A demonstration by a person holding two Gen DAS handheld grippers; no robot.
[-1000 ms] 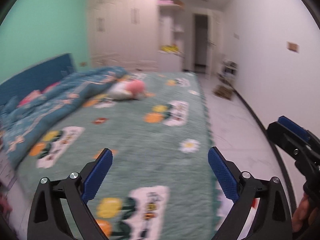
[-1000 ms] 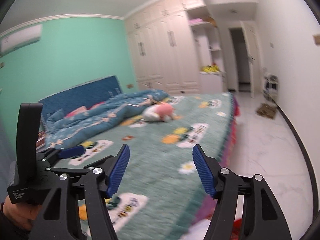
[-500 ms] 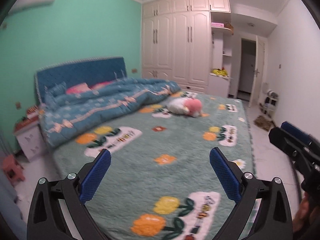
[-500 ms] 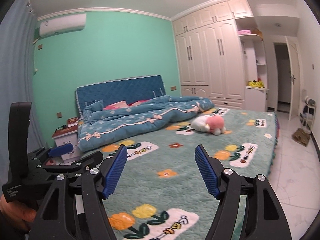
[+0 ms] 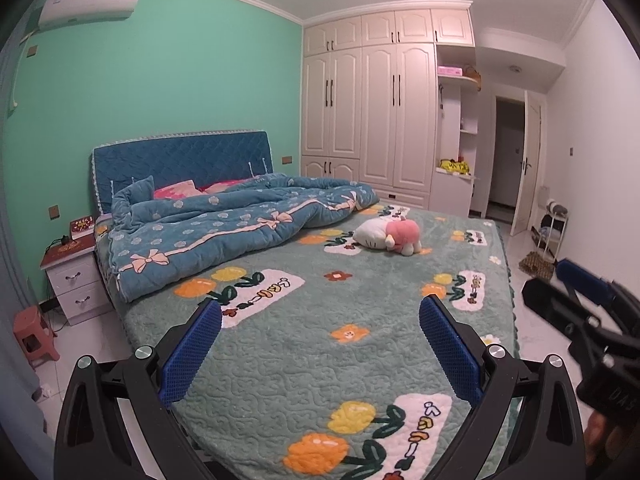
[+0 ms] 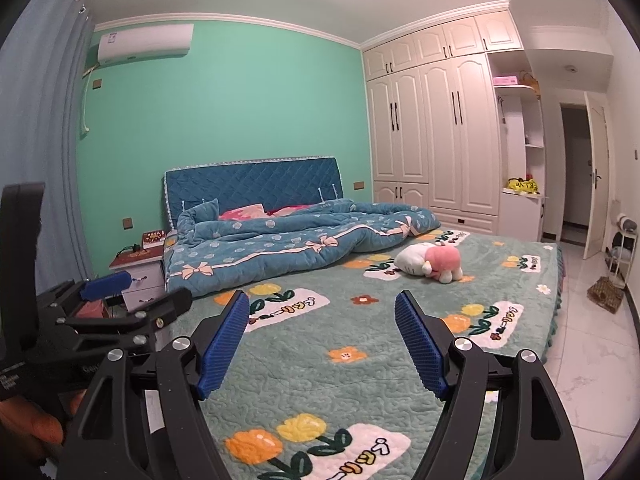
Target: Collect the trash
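Observation:
No piece of trash stands out clearly in either view. My left gripper [image 5: 320, 304] hangs over the foot of a bed [image 5: 360, 332] with a green flowered cover; its blue pads stand wide apart with nothing between them. My right gripper [image 6: 321, 296] is beside it on the right, jaws opening and empty. Each gripper shows at the edge of the other's view: the right one [image 5: 580, 284], and the left one [image 6: 106, 284] held by a hand. A small pale scrap [image 5: 42, 394] lies on the floor at the bed's near left corner.
A rumpled blue quilt [image 5: 224, 232] and a pink-and-white plush toy [image 5: 390, 234] lie on the bed. A white nightstand [image 5: 74, 276] and red stool [image 5: 34, 332] stand left. White tiled floor [image 6: 592, 344] runs along the right, past a brown woven thing [image 6: 606, 289], to a doorway [image 5: 508, 160].
Both views have swung left and risen, from a blurred look along the bed to a steady view with headboard and green wall. The right jaws have spread a little wider.

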